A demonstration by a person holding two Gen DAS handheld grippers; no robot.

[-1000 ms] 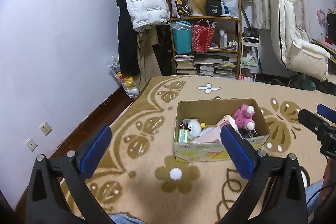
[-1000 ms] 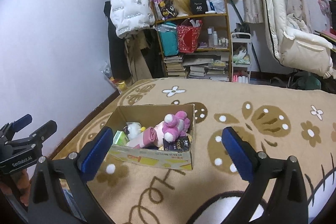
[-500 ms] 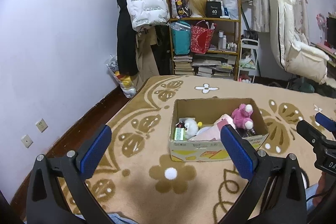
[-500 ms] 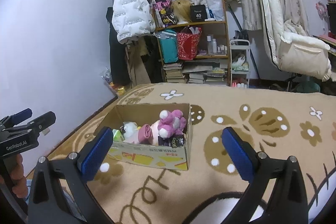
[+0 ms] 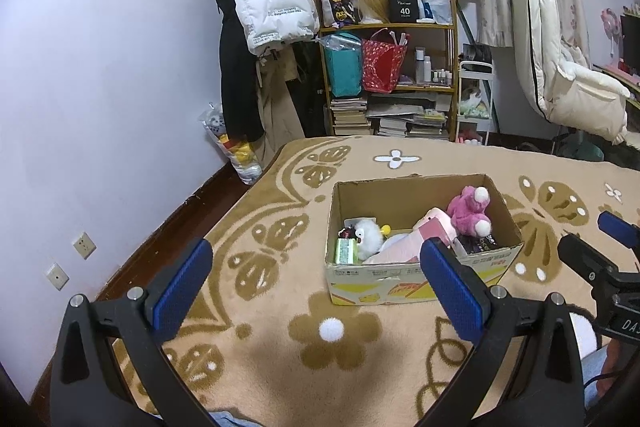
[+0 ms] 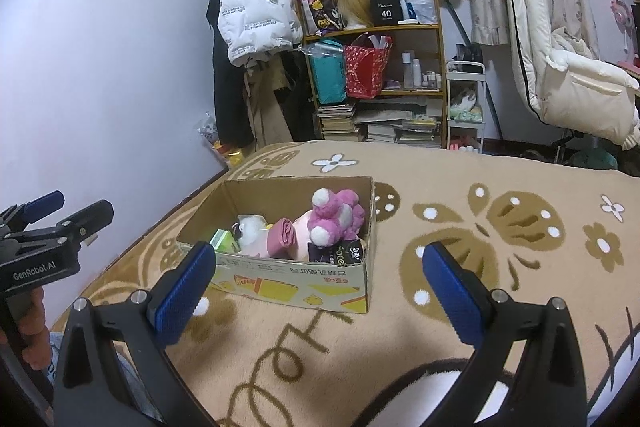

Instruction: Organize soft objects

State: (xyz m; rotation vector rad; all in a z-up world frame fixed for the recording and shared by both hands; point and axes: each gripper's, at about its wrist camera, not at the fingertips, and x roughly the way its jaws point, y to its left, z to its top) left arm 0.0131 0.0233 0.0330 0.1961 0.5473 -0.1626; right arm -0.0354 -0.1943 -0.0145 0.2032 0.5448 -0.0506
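From the left wrist view, the left gripper hangs above the patterned blanket with its blue-padded fingers spread wide and nothing between them. The cardboard box sits ahead and to the right of that gap, its near wall partly behind the right-hand finger. The box's long axis runs across the view, left to right. Inside it, the pink plush toy lies at the right end, leaning toward the far right corner, its long axis running roughly front to back. A white fluffy toy sits toward the left end of the box, beside a green packet. The right gripper shows just past the right end of the box.

From the right wrist view, the right gripper is likewise wide open and empty, and the box lies ahead and left of its gap, its near wall just beyond the left-hand finger. The pink plush is at the end of the box nearer this gripper, propped on a rolled pink cloth with its white-tipped limbs pointing up and toward the camera. The left gripper, held by a hand, is off the box's left end, apart from it.

Judging by this, the right gripper is nearer the pink plush and the left nearer the white toy.
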